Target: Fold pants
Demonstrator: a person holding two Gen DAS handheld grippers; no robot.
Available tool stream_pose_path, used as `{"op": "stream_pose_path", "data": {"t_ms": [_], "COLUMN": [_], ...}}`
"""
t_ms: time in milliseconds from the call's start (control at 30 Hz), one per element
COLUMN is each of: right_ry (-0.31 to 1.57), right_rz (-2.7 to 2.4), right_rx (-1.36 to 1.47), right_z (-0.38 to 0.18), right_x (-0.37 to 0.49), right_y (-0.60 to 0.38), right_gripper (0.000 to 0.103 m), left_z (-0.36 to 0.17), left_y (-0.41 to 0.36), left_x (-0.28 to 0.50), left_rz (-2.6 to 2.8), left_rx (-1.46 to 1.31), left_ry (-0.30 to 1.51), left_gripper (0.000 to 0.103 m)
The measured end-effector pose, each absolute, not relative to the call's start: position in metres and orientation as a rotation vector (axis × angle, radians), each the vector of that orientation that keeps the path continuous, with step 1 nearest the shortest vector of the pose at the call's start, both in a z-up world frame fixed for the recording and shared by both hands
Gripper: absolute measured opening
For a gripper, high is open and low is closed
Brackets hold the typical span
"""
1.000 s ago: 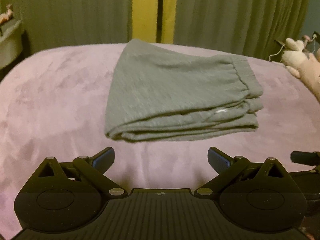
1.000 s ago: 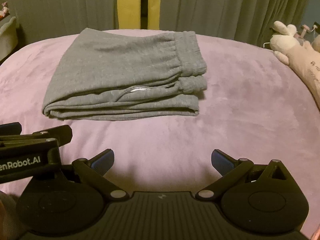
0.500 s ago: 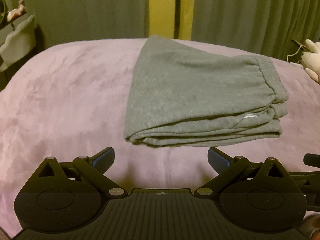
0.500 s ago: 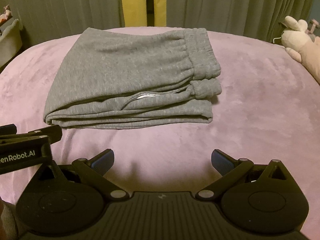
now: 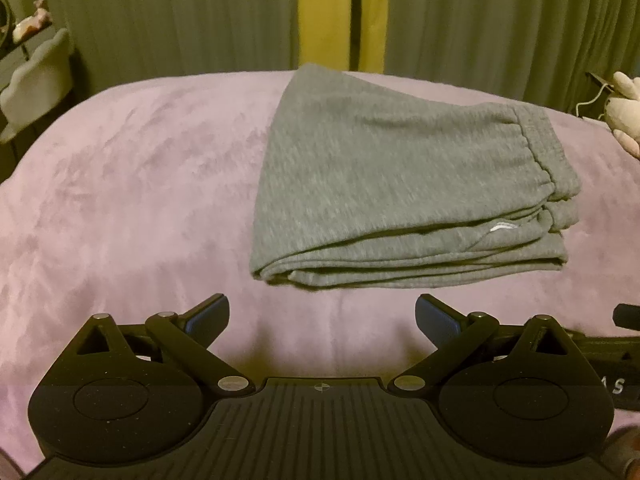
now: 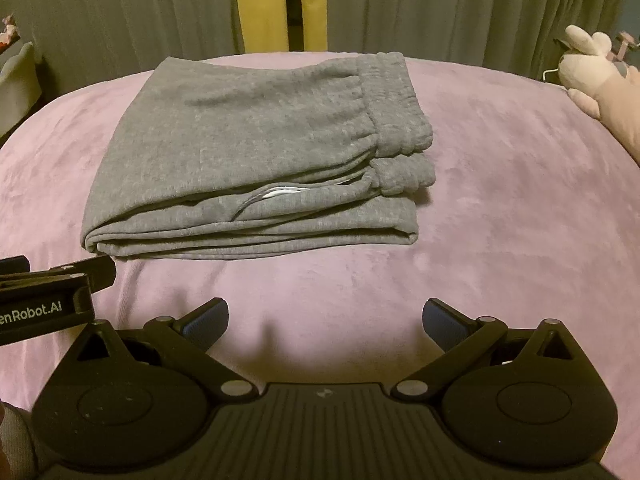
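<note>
The grey pants [image 5: 400, 184] lie folded in a flat stack on the pink blanket [image 5: 120, 200], waistband at the right, folded edge toward me. They also show in the right wrist view [image 6: 256, 152], left of centre. My left gripper [image 5: 322, 318] is open and empty, hovering above the blanket short of the stack's near edge. My right gripper [image 6: 326, 320] is open and empty, also short of the stack. The left gripper's side [image 6: 52, 292] shows at the left of the right wrist view.
A cream plush toy [image 6: 600, 84] lies at the bed's right edge, also seen in the left wrist view [image 5: 628, 108]. Grey-green curtains [image 5: 180, 20] with a yellow gap hang behind the bed. A pale chair back [image 5: 36, 80] stands at the far left.
Both grippers have shifted left and slightly back, so the pants sit further right in the views. Both stay open and empty. The pants have not moved.
</note>
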State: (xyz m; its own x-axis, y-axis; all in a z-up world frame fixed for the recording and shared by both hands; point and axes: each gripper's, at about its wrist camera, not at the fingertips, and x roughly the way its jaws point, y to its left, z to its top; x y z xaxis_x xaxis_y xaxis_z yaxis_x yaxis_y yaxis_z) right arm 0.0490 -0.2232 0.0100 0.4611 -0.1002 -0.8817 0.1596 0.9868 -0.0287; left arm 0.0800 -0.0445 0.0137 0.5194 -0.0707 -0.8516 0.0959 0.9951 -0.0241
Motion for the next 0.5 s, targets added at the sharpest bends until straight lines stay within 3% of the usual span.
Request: {"op": "stream_pose_path", "data": {"t_ms": [500], "right_ry": [1.078], "right_rz": [-0.175], "right_rx": [0.067], "right_z": [0.014], "right_x": [0.0507], "right_y": [-0.2247], "right_gripper": [0.103], "left_z": [0.0144], "left_y": [-0.0464], "left_x": [0.078], "left_rz": [-0.104], "left_rx": [0.051], "left_ry": [1.018], "left_gripper": [0.102]}}
